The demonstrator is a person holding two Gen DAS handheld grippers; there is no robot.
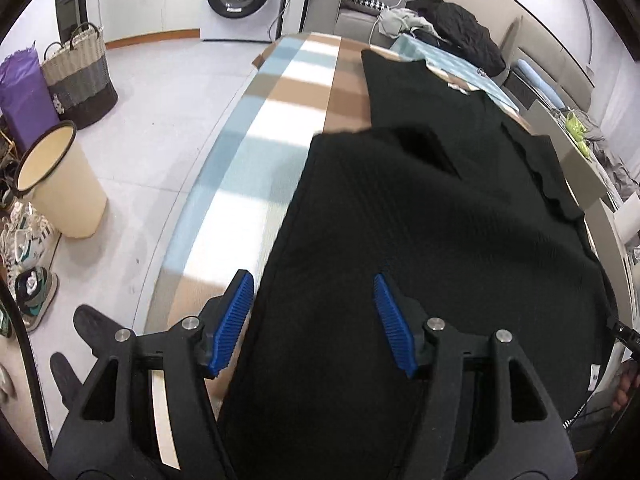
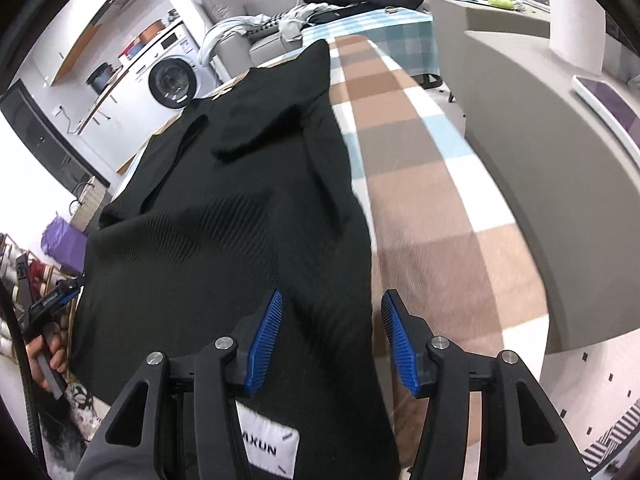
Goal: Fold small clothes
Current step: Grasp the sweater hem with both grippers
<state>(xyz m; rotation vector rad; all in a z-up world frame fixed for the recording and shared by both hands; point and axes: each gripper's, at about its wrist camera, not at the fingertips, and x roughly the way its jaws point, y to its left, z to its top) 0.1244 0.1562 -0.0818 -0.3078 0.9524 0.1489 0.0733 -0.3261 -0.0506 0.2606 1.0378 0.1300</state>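
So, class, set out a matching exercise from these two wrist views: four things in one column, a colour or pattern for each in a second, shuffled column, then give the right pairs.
Things:
1. ribbed knit garment
2. round plastic bin on the floor
3. ridged pads on the left gripper
4. cloth covering the table

Colours:
A. blue
B. checked brown, white and light blue
C. black
D. cream with a dark rim

Pairs: 1-C, 2-D, 3-A, 4-B
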